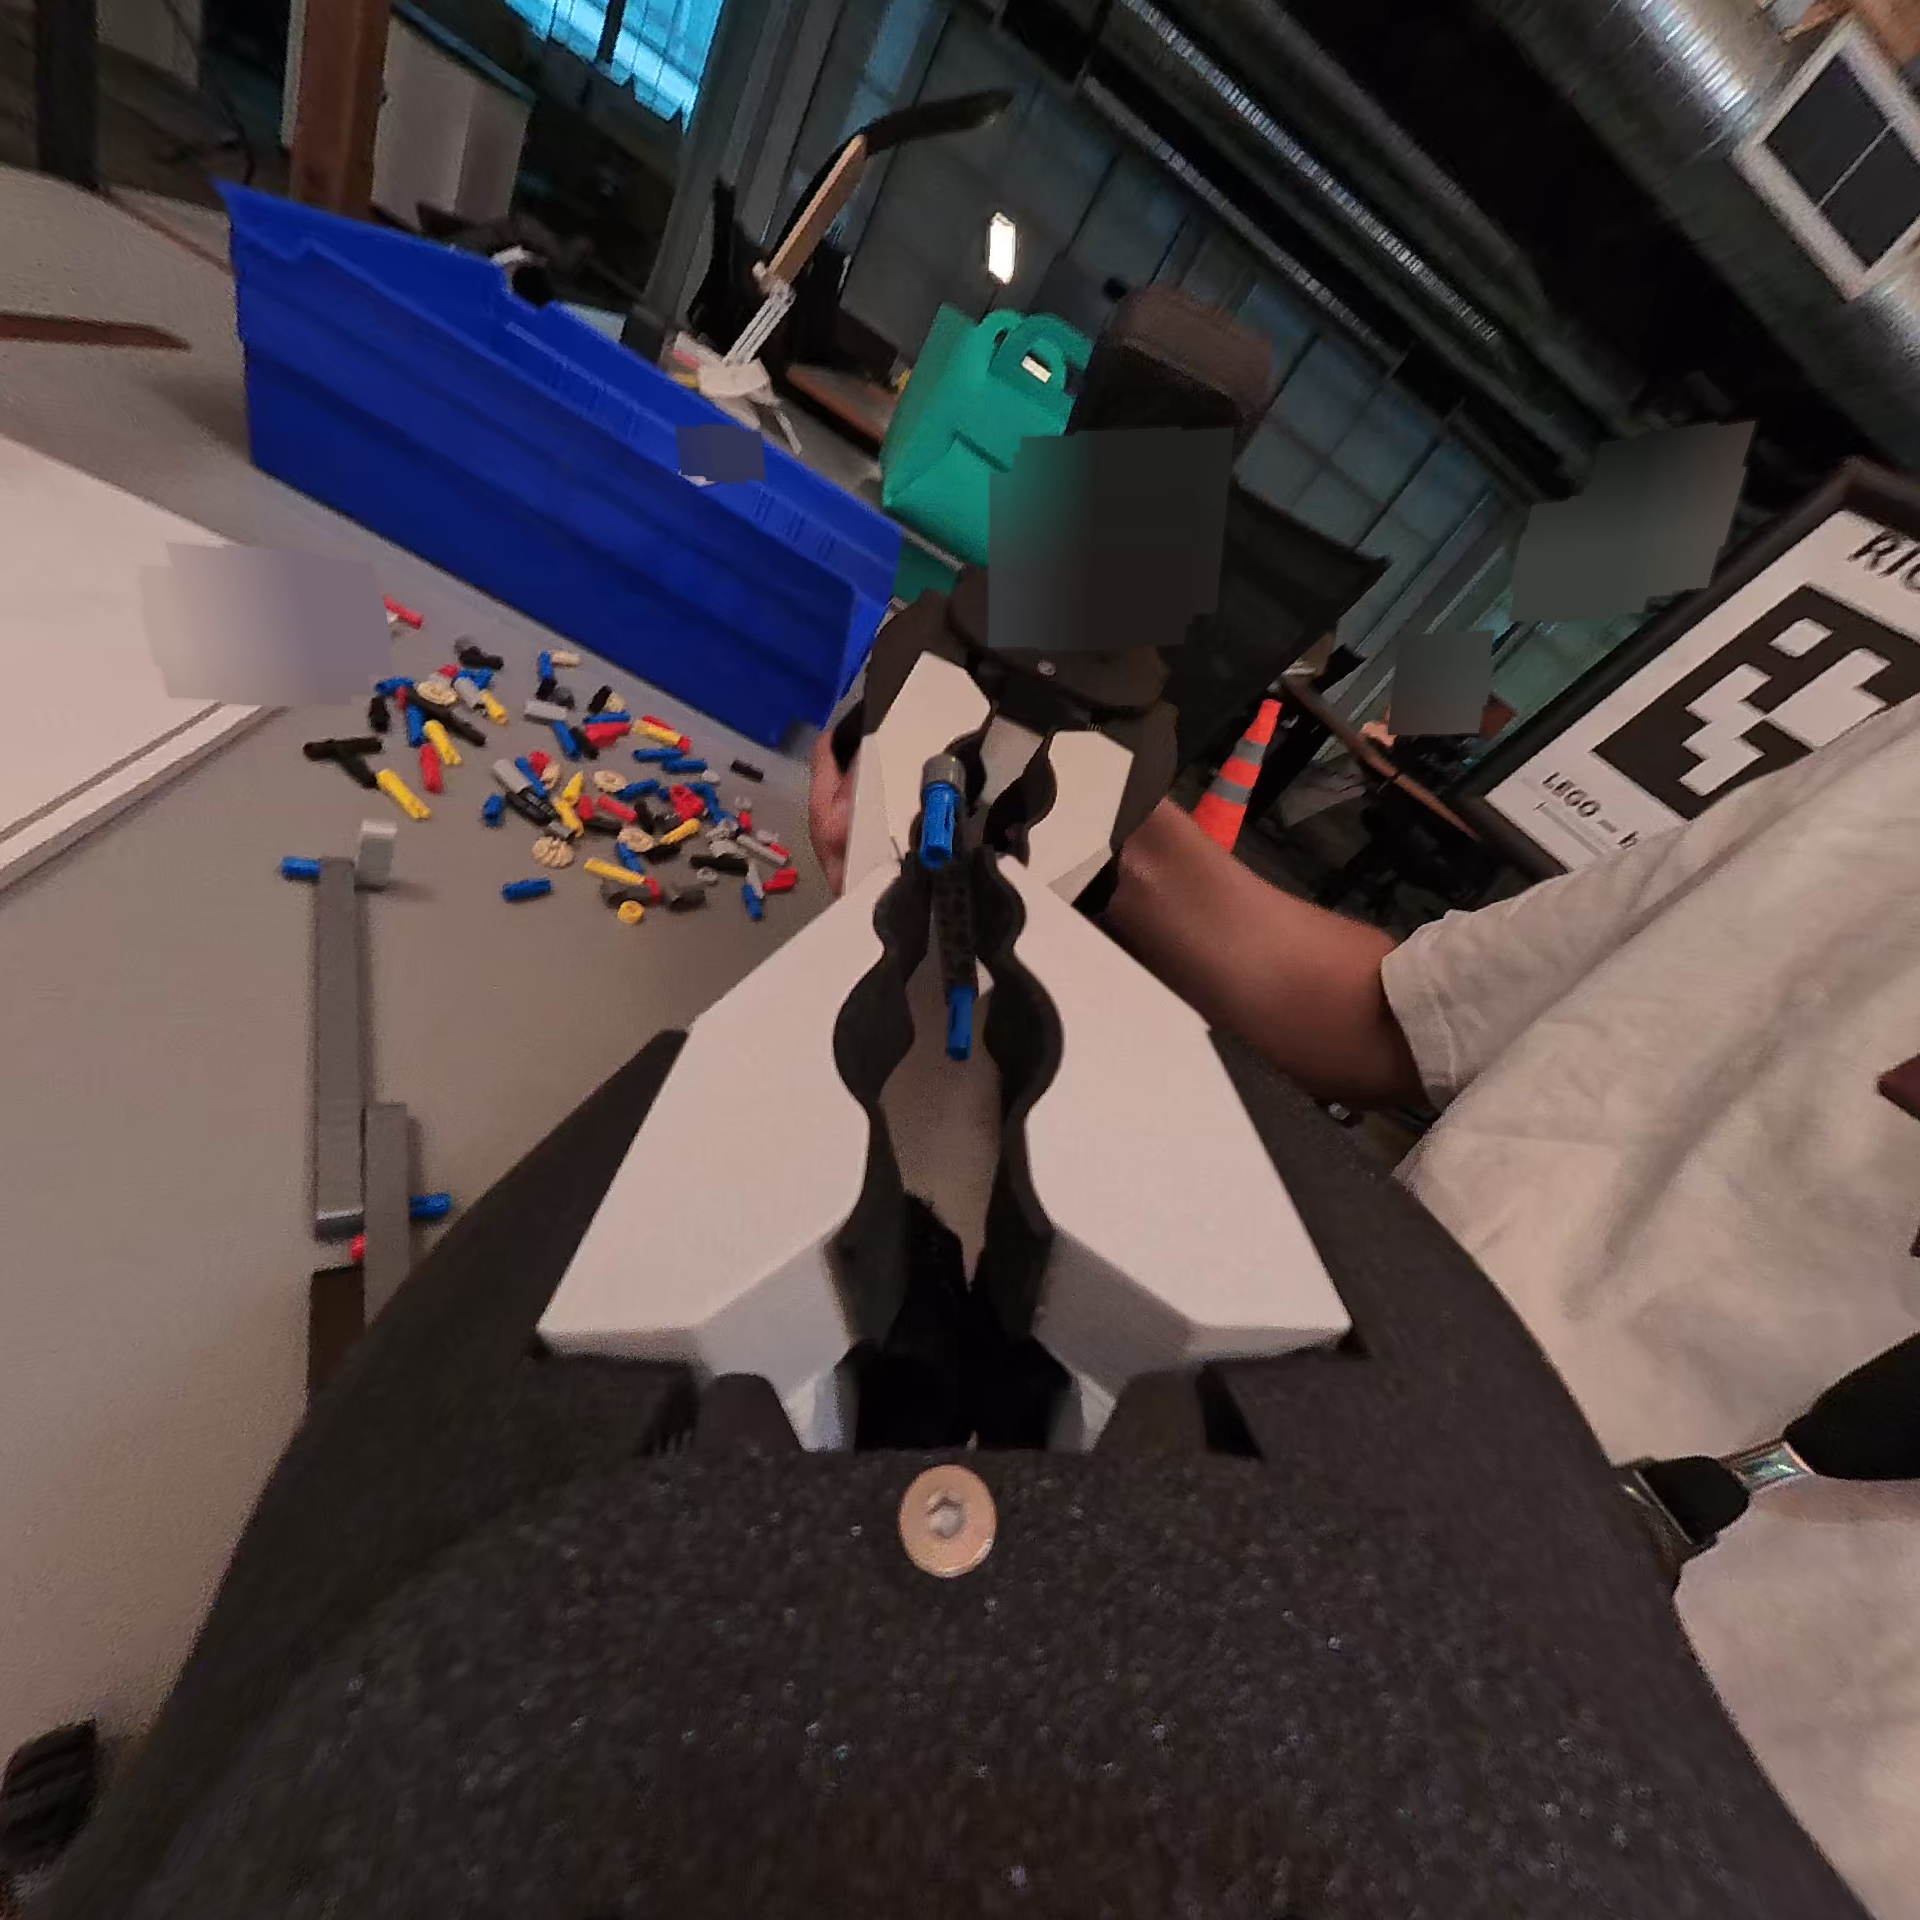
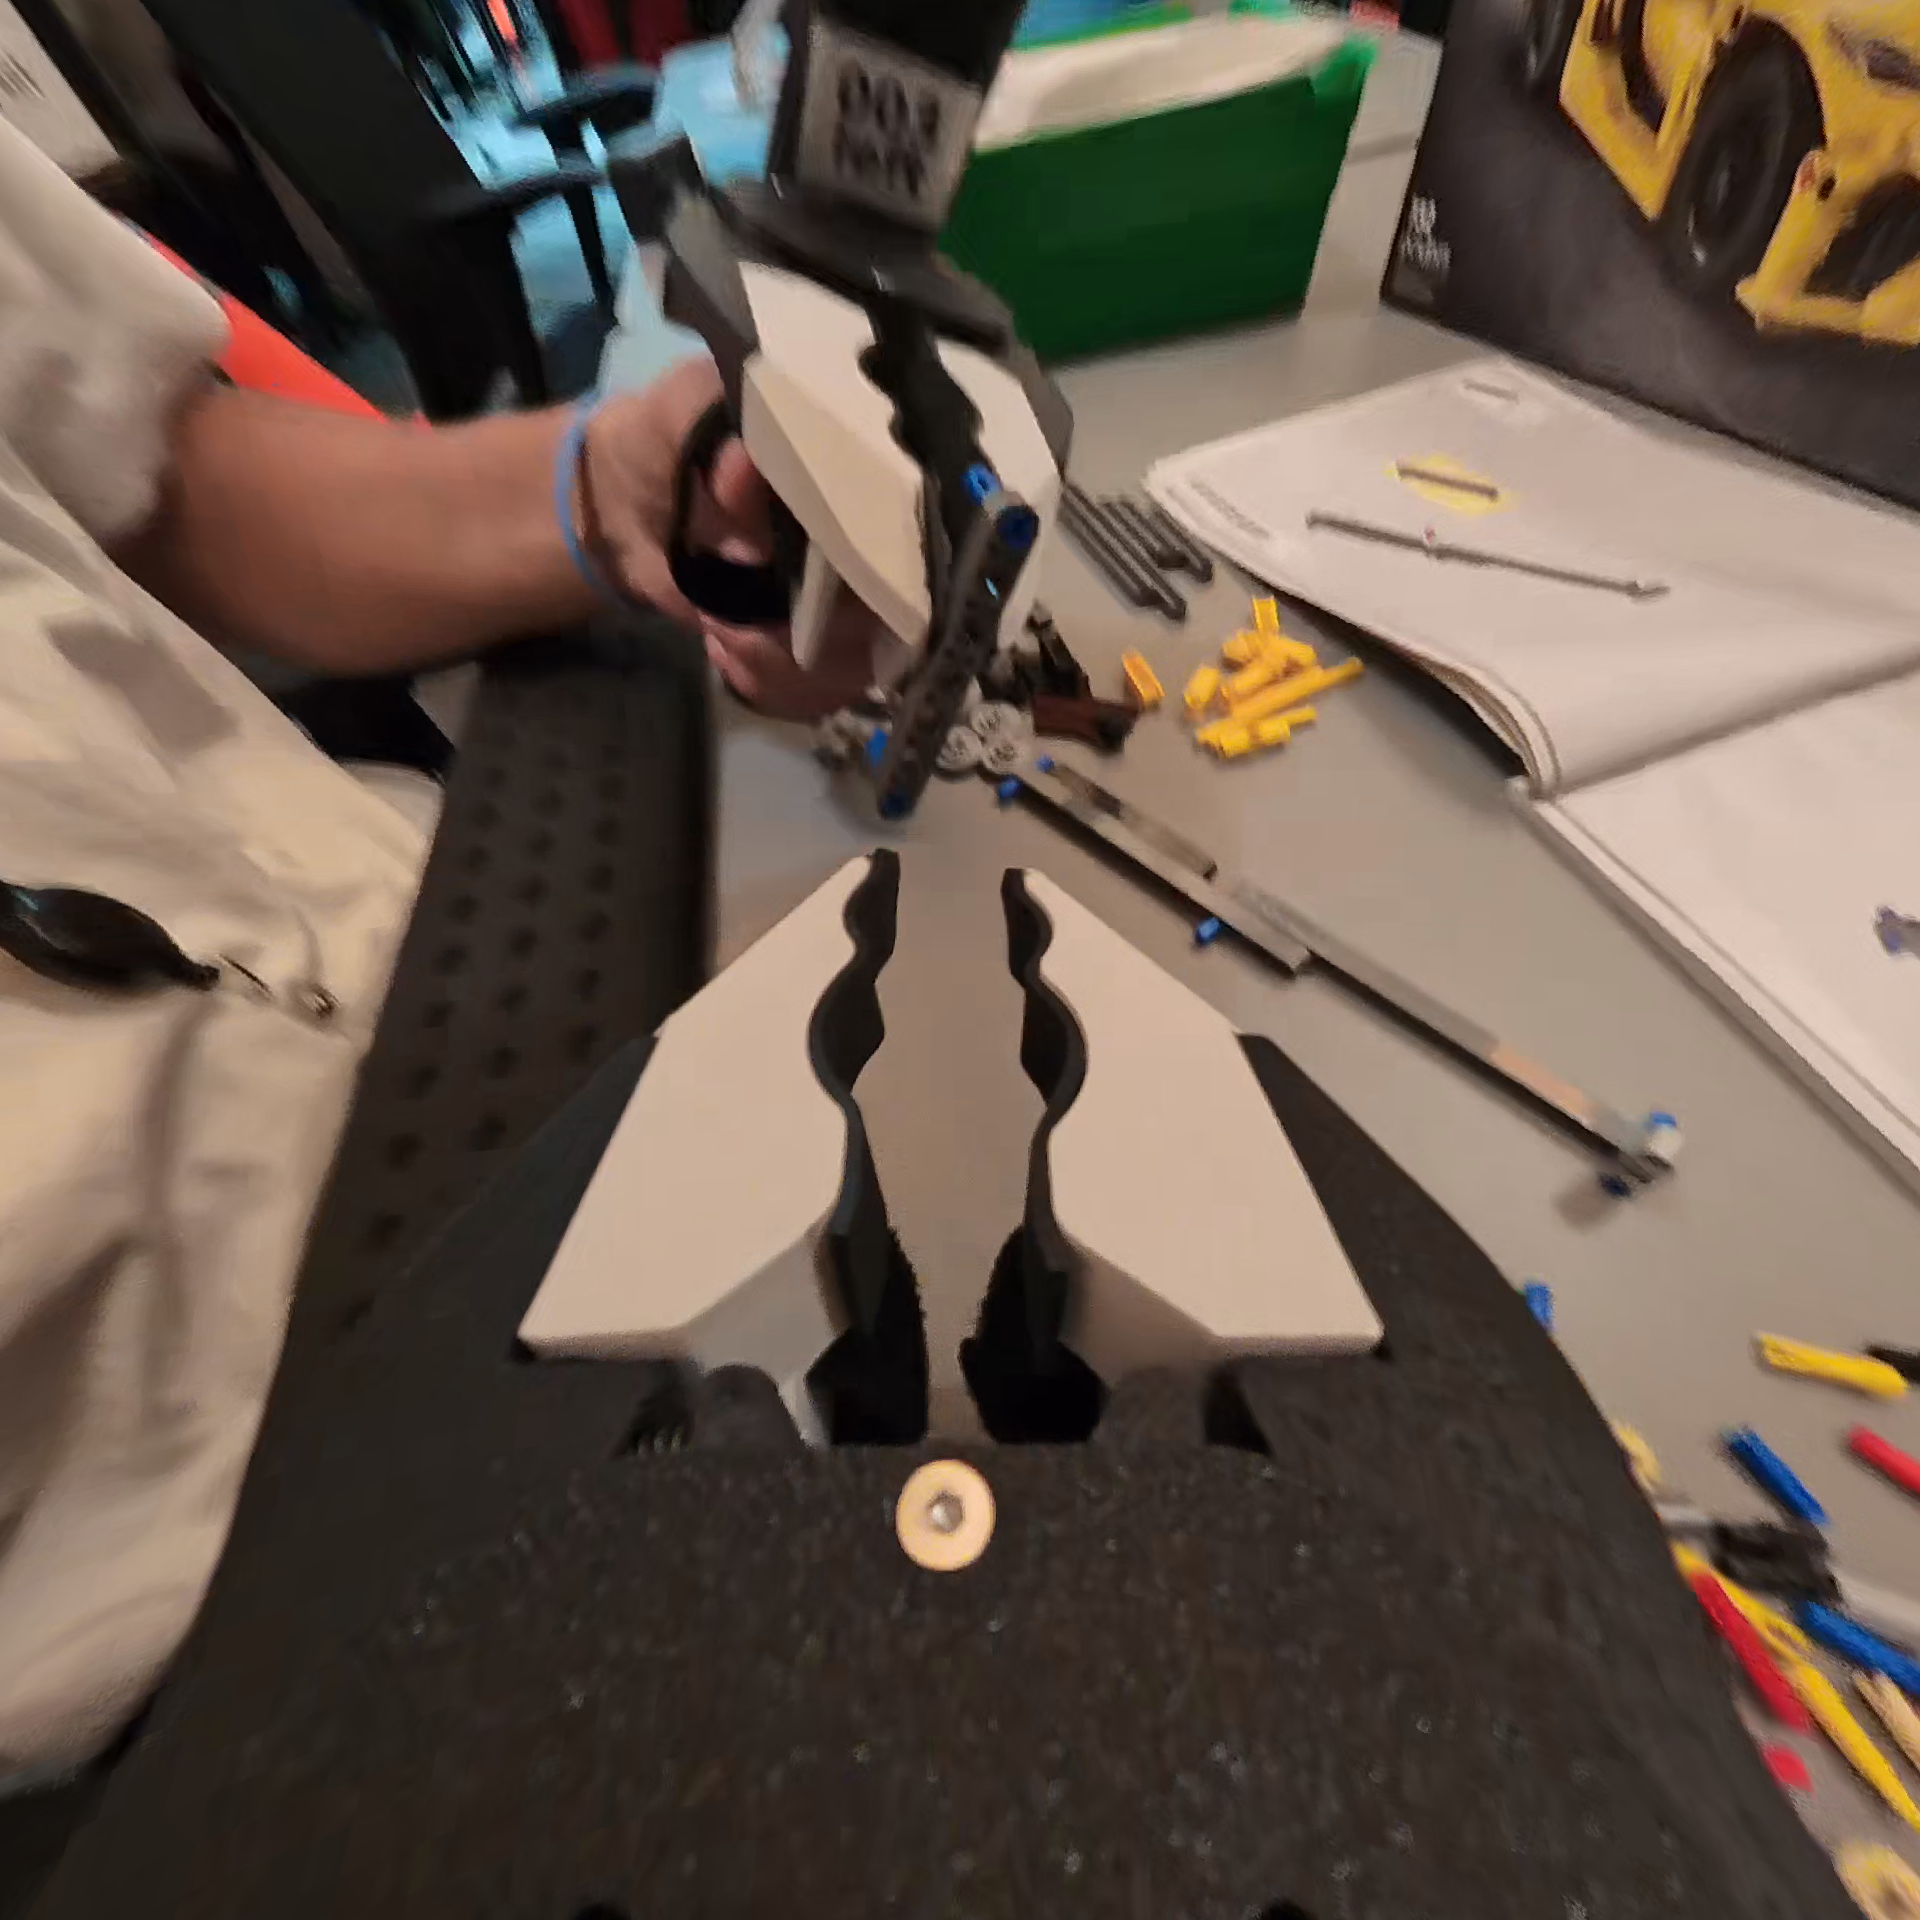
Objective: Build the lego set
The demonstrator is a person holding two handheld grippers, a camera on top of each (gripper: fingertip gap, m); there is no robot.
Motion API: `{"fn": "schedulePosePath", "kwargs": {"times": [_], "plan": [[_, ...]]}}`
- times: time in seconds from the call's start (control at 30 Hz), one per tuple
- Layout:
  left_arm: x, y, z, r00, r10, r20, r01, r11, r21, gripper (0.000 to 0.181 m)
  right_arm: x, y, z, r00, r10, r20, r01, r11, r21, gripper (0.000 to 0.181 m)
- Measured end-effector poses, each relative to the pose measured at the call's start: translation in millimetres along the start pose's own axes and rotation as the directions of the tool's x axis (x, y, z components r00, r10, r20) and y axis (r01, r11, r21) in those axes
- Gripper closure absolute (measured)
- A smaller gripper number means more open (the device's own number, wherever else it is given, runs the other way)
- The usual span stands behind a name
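My left gripper (image 1: 951,899) is shut on a black holed lego beam (image 1: 948,935) and holds it in the air. Blue pins (image 1: 938,823) stick out of the beam at both ends. The same beam (image 2: 951,644) shows in the right wrist view, hanging down from the left gripper (image 2: 935,520) above the table. My right gripper (image 2: 948,873) is open and empty, its tips just below the beam's lower end. It also shows facing me in the left wrist view (image 1: 1013,800).
A long grey beam assembly (image 2: 1299,956) lies on the grey table, also seen in the left wrist view (image 1: 341,1039). A pile of small coloured pieces (image 1: 582,769) lies by a blue bin (image 1: 540,457). Yellow pieces (image 2: 1262,686), an open booklet (image 2: 1507,561), the set's box (image 2: 1714,208) and a green bin (image 2: 1143,229) stand behind. About 4 centimeters separates my left fingertips from my right.
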State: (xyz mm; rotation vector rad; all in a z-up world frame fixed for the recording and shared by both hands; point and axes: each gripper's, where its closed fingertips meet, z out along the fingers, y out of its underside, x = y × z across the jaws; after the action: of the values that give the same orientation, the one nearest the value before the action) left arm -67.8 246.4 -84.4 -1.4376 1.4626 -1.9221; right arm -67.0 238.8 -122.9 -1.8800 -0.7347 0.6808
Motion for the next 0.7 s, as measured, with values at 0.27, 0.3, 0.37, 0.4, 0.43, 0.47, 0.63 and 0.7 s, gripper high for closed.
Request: {"fn": "schedulePosePath", "kwargs": {"times": [0.27, 0.3, 0.37, 0.4, 0.43, 0.47, 0.63, 0.7], "plan": [[6, -13, -15, 0.998, -0.025, -0.052, 0.030, 0.995, 0.095, 0.175, -17, -26, 11, 0.993, 0.015, 0.120, -0.025, 0.996, 0.088, 0.166], [4, -13, -17, 0.999, -0.018, -0.039, 0.022, 0.995, 0.100, 0.176, -19, -27, 12, 0.989, 0.038, 0.145, -0.050, 0.995, 0.085, 0.163], [4, -11, -21, 0.999, -0.001, -0.037, 0.005, 0.995, 0.097, 0.176, -13, -33, 16, 0.990, 0.065, 0.129, -0.077, 0.993, 0.089, 0.157], [7, -11, -21, 0.999, 0.006, -0.048, -0.001, 0.995, 0.097, 0.176, -11, -37, 18, 0.990, 0.063, 0.126, -0.076, 0.992, 0.104, 0.156], [9, -11, -21, 0.999, 0.017, -0.047, -0.012, 0.995, 0.098, 0.176, -11, -41, 19, 0.990, 0.060, 0.130, -0.075, 0.990, 0.117, 0.157], [10, -11, -21, 0.999, 0.032, -0.039, -0.028, 0.995, 0.094, 0.176, -13, -45, 20, 0.988, 0.059, 0.143, -0.077, 0.990, 0.122, 0.160], [0, 5, -27, 0.997, 0.050, 0.052, -0.050, 0.999, 0.004, 0.176, -4, -31, 21, 0.996, -0.041, 0.075, 0.046, 0.997, -0.066, 0.173], [-13, 28, -37, 0.982, 0.114, 0.153, -0.094, 0.987, -0.129, 0.176, 2, -19, 17, 0.995, -0.077, 0.060, 0.088, 0.970, -0.228, 0.173]]}}
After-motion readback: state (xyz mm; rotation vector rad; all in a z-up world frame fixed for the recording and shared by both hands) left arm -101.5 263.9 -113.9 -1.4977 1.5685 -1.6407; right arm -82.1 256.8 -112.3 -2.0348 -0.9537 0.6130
